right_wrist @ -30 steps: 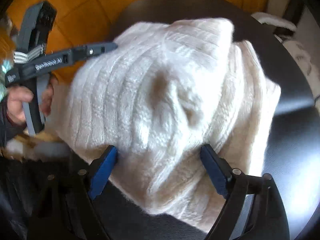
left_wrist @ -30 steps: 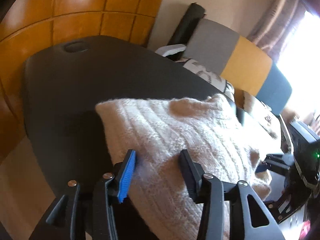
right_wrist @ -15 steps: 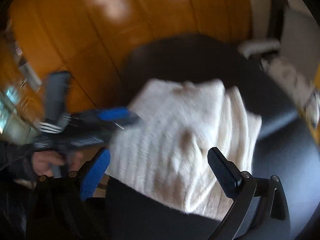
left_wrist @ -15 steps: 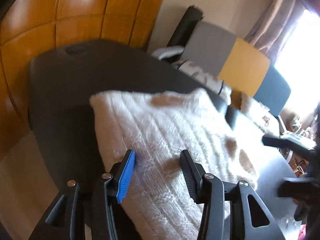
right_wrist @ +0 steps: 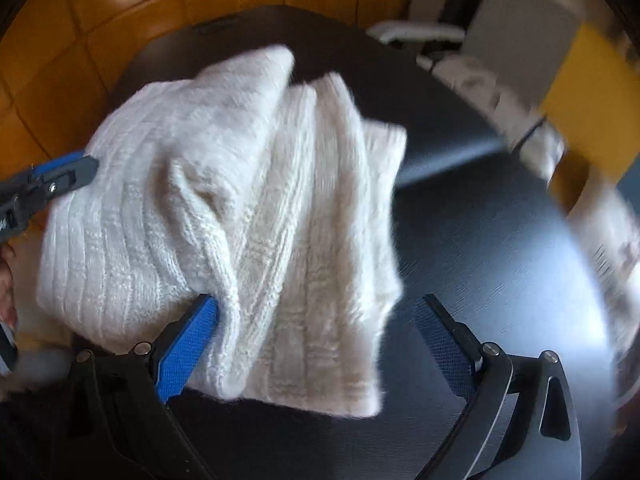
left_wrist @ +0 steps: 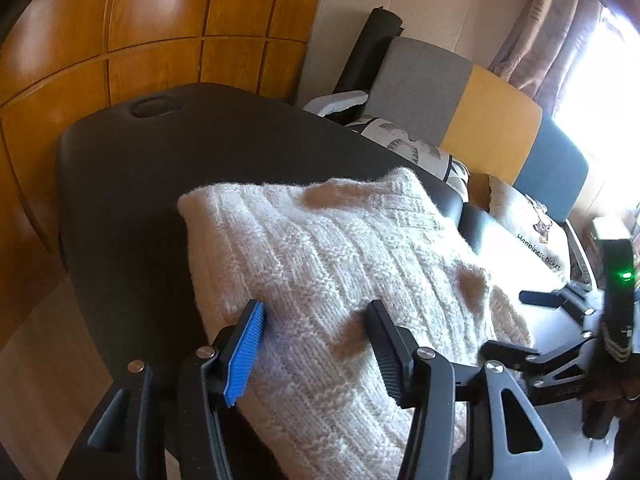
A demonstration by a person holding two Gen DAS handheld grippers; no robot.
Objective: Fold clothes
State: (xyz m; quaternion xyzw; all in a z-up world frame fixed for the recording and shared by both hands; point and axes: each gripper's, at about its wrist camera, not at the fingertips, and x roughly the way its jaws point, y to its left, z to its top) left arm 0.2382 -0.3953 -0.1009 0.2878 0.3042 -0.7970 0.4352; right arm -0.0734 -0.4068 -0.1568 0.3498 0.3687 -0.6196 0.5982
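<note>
A folded cream knit sweater [left_wrist: 336, 280] is seen lying on a dark table [left_wrist: 132, 208], toward its near edge. The left gripper [left_wrist: 316, 344] is held over the sweater's near part, its jaws opening, with knit between them but not pinched. The right gripper [right_wrist: 316, 340] is spread wide above the sweater's near corner, nothing gripped. Beyond the table's far edge, orange wood panelling [left_wrist: 152, 28], a cushioned sofa [left_wrist: 492, 120] and a curtained window [left_wrist: 560, 40] are visible.

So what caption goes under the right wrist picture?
Folded cream sweater lying on a dark table, the open right gripper above it.
</note>
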